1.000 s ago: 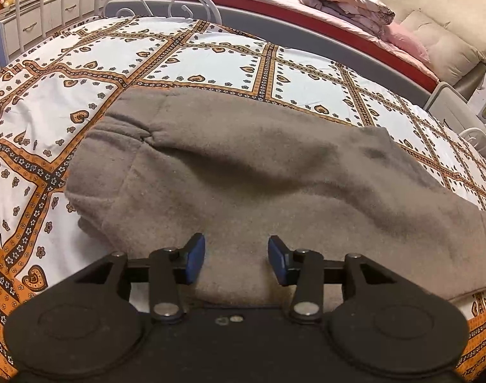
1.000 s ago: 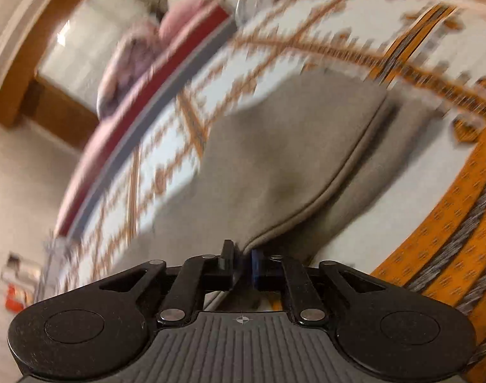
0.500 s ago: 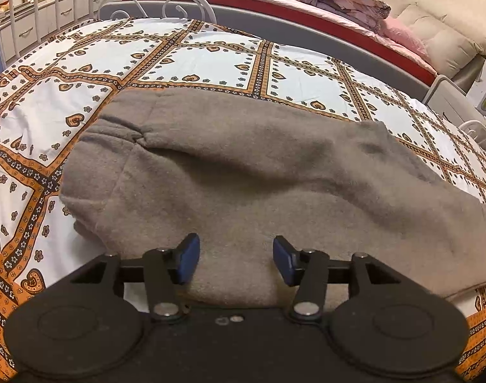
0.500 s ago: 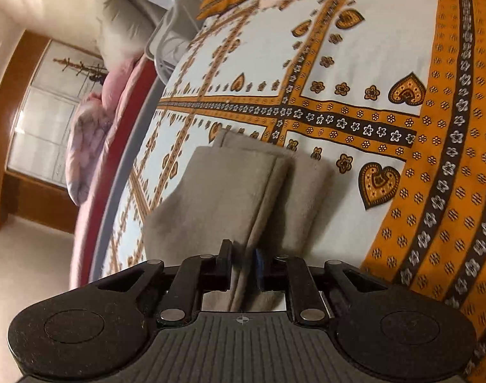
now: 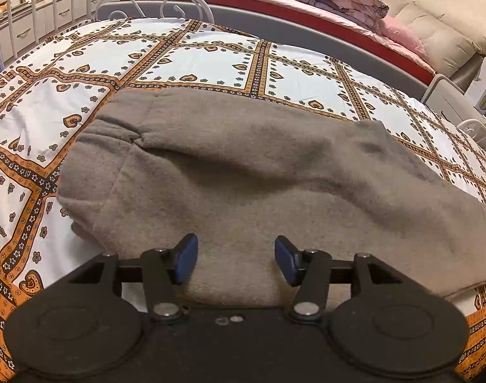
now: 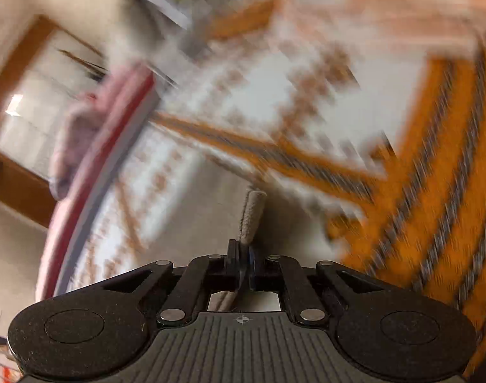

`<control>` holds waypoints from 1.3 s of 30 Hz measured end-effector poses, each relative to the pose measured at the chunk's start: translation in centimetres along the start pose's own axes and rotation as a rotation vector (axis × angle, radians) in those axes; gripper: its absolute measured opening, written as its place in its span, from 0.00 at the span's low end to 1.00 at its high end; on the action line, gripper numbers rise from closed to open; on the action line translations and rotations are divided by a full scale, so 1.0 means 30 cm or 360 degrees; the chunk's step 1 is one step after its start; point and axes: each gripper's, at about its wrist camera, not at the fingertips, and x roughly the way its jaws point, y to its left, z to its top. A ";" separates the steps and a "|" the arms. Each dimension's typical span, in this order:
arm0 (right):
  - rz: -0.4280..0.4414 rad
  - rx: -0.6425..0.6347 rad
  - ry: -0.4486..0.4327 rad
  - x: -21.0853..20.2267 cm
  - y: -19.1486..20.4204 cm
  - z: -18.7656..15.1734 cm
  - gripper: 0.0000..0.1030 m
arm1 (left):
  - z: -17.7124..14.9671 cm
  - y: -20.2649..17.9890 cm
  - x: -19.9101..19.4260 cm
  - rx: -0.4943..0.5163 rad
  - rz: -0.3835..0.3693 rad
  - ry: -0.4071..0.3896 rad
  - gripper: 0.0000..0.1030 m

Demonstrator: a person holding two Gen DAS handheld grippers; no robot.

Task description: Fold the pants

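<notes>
Grey-brown fleece pants [image 5: 243, 172] lie across the patterned bedspread [image 5: 211, 60], waistband at the left, legs running off to the right. My left gripper [image 5: 235, 262] is open, its blue pads just above the near edge of the pants, touching nothing. My right gripper [image 6: 244, 266] is shut on a thin edge of the pants [image 6: 251, 215], which sticks up between the fingers. The right wrist view is heavily motion-blurred.
A white metal bed frame [image 5: 153, 3] stands behind the bedspread. A second bed with a red edge [image 5: 306, 16], a folded pink quilt [image 5: 338, 0] and cushions [image 5: 444, 41] lies beyond. Drawers [image 5: 26, 28] are at the far left.
The right gripper has swung fast with the pants edge in it, so less cloth shows ahead of it. The left gripper has opened a little wider and drawn slightly closer to the pants.
</notes>
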 end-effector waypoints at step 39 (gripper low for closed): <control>0.0891 -0.2044 0.0627 0.599 1.312 -1.046 0.29 | 0.255 0.229 0.091 -0.0032 0.0136 -0.0306 0.45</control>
